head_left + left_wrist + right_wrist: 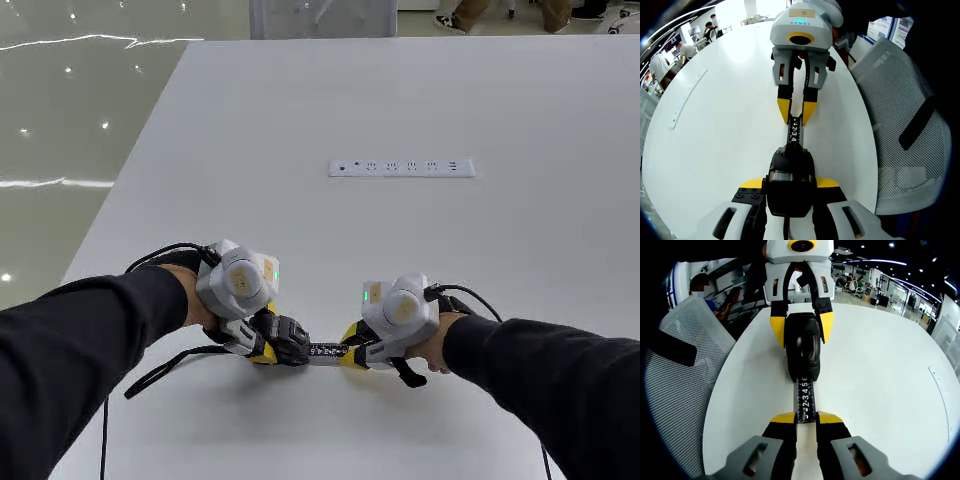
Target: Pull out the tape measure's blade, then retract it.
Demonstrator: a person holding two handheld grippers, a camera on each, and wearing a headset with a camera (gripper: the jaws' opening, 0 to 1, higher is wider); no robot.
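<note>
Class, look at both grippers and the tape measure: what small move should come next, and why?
Probably draw the right gripper straight away from the left gripper. The left one clamps the tape measure case, the right one pinches the blade, and only a short numbered stretch is out between them.

one tape measure, two tongs

Black sleeves are covering both arms; the grey, yellow-tipped left tool and right tool are trailing black cables behind.
</note>
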